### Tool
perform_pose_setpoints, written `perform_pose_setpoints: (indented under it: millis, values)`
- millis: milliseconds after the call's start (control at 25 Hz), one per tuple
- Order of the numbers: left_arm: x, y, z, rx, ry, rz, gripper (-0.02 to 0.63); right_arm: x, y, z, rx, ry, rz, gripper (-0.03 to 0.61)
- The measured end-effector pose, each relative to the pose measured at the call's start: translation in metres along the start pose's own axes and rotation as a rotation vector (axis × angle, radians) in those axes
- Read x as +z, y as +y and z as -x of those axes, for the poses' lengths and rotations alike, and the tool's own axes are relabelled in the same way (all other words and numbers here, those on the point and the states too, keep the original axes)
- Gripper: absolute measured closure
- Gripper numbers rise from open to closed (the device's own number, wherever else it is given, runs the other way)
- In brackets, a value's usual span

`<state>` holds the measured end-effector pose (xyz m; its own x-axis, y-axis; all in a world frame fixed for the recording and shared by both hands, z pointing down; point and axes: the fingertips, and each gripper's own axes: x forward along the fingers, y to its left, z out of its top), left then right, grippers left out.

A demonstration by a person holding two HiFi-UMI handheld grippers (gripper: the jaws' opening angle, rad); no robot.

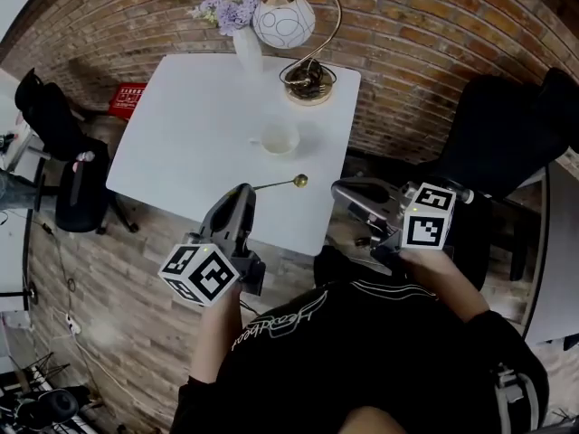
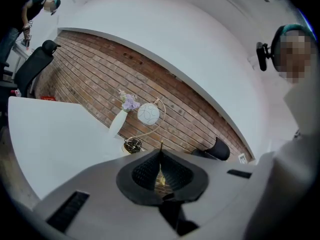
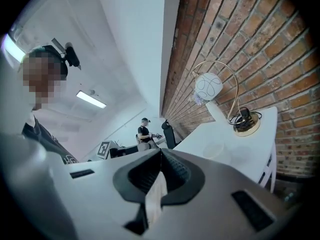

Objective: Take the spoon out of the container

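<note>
1. The left gripper (image 1: 244,191) has its jaws pressed together on the handle end of the thin gold metal spoon (image 1: 280,183). A gold sliver shows between its pads in the left gripper view.
2. The spoon is clear of the translucent round plastic container (image 1: 280,137), which stands farther off on the white square table (image 1: 181,125). Its long axis runs rightward from the jaws, bowl over the near table edge.
3. The right gripper (image 1: 339,188) is closed and seemingly empty, off the table's right.
4. The white script on the black top is not fully legible.
</note>
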<state>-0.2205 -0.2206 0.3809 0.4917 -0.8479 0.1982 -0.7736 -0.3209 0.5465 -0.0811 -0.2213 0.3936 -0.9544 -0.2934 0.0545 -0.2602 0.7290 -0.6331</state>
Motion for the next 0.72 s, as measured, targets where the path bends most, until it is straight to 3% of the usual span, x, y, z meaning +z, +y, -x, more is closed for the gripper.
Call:
perform_pose_setpoints:
  millis: [320,720]
  values:
    - [-0.028,-0.031,0.033,-0.032,0.05,-0.025,0.606,-0.017,0.026,0.006,0.029,-0.022,0.011,0.581]
    - [-0.037,-0.046,0.051,-0.039,0.045,-0.032,0.606,-0.03,0.047,0.013,0.027,-0.02,0.042,0.581]
